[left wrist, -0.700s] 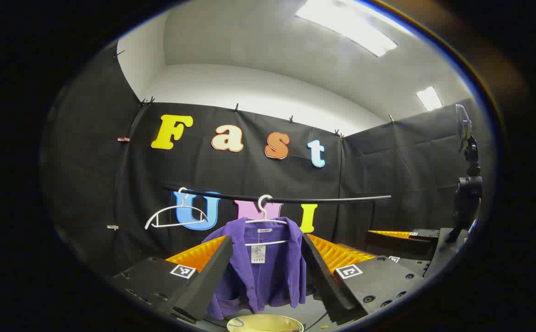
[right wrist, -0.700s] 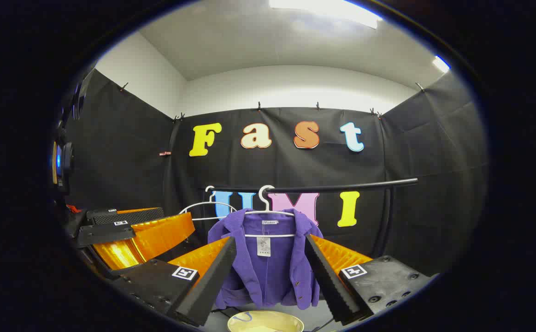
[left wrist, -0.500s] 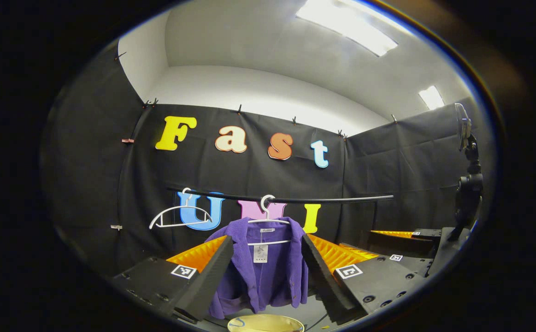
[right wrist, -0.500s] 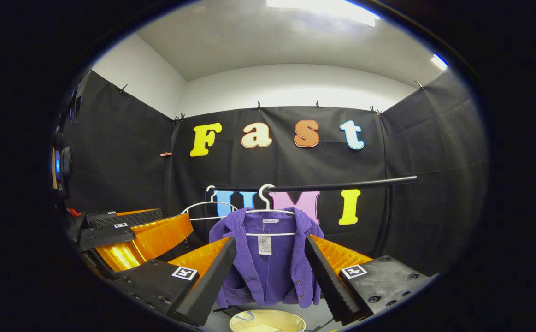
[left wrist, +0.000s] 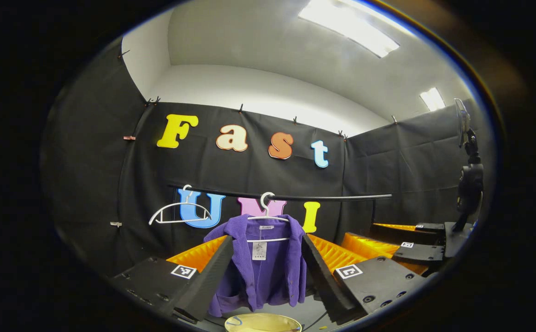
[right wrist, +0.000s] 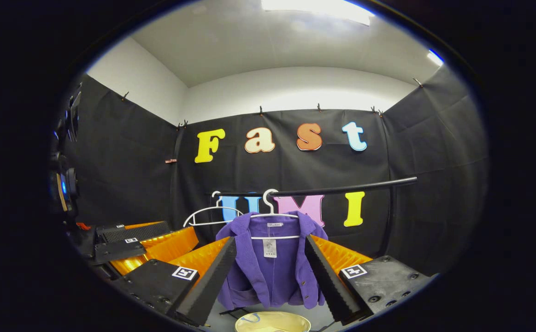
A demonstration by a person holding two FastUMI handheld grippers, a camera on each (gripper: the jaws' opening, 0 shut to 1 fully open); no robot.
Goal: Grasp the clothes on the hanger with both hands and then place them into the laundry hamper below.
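A purple cardigan (left wrist: 261,269) (right wrist: 272,272) with a white tag hangs on a white hanger (left wrist: 267,216) (right wrist: 273,215) from a black rail (left wrist: 332,198) (right wrist: 341,188). Below it the round yellowish rim of the laundry hamper (left wrist: 263,323) (right wrist: 272,323) peeks in at the bottom. My left gripper (left wrist: 264,258) stands open, its fingers framing the cardigan from a distance. My right gripper (right wrist: 270,258) is open too, also short of the cloth. The other gripper appears at the far right of the left gripper view (left wrist: 406,246) and at the left of the right gripper view (right wrist: 129,242).
A second, bare white hanger (left wrist: 178,214) (right wrist: 208,213) hangs on the rail left of the cardigan. A camera stand (left wrist: 468,184) rises at the right edge of the left gripper view. Black cloth walls close in the booth on three sides.
Both views have shifted slightly; the cardigan sits a little higher and closer between the fingers, and the other gripper has come further into each view. Both grippers stay open.
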